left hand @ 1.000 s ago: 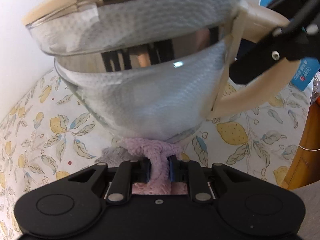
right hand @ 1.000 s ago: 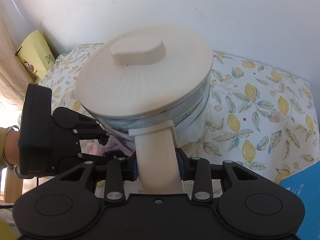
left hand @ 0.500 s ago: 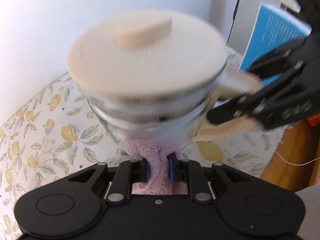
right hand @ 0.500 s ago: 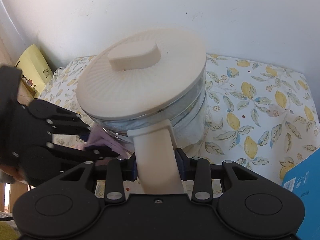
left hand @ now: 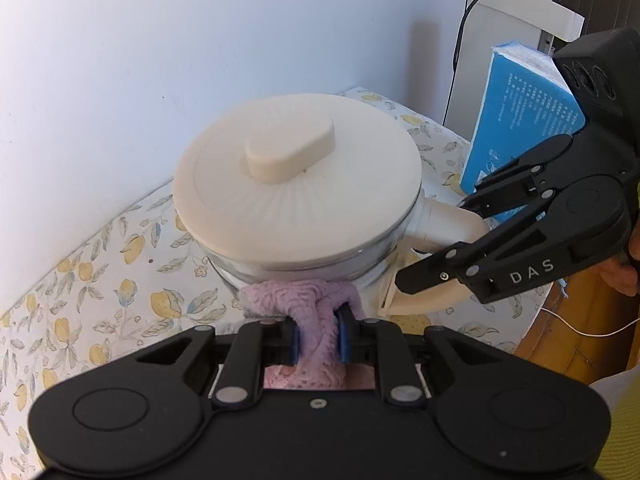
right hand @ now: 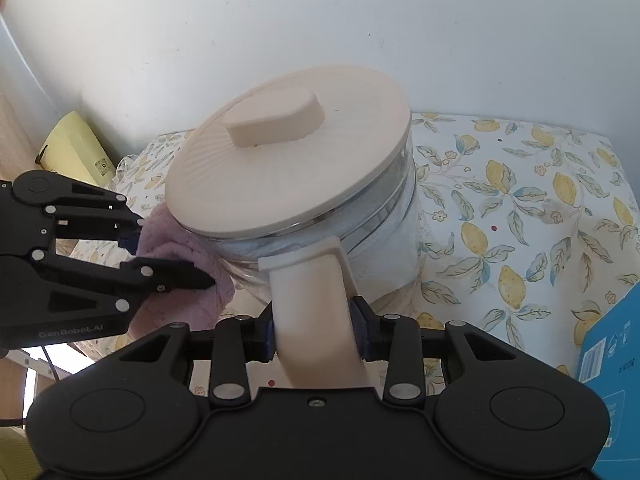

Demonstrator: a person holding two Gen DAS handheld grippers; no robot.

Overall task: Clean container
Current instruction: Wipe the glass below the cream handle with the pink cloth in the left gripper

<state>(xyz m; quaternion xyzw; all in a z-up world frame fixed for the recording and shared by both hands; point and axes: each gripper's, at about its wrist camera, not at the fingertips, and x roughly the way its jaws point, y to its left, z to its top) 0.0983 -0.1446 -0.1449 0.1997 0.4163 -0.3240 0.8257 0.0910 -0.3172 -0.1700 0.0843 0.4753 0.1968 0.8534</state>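
Observation:
The container is a glass jug (right hand: 384, 236) with a cream lid (left hand: 296, 184) and a cream handle (right hand: 316, 304). It is held tilted above the lemon-print tablecloth (right hand: 520, 208). My right gripper (right hand: 316, 328) is shut on the handle; it shows in the left wrist view (left hand: 436, 256) at the right. My left gripper (left hand: 318, 338) is shut on a pink cloth (left hand: 304, 300) and presses it against the jug's glass side just under the lid. In the right wrist view the left gripper (right hand: 172, 252) and the cloth (right hand: 180, 272) are at the jug's left.
A white wall (left hand: 160, 60) stands close behind the jug. A blue box (left hand: 524, 120) stands at the right, with its corner in the right wrist view (right hand: 612, 360). A yellow bag (right hand: 76, 148) lies at the far left. A white cable (left hand: 580, 332) hangs off the table's right edge.
My left gripper with the cloth has moved up the jug's side, from near the bottom to just under the lid. The jug has tilted more in my right gripper.

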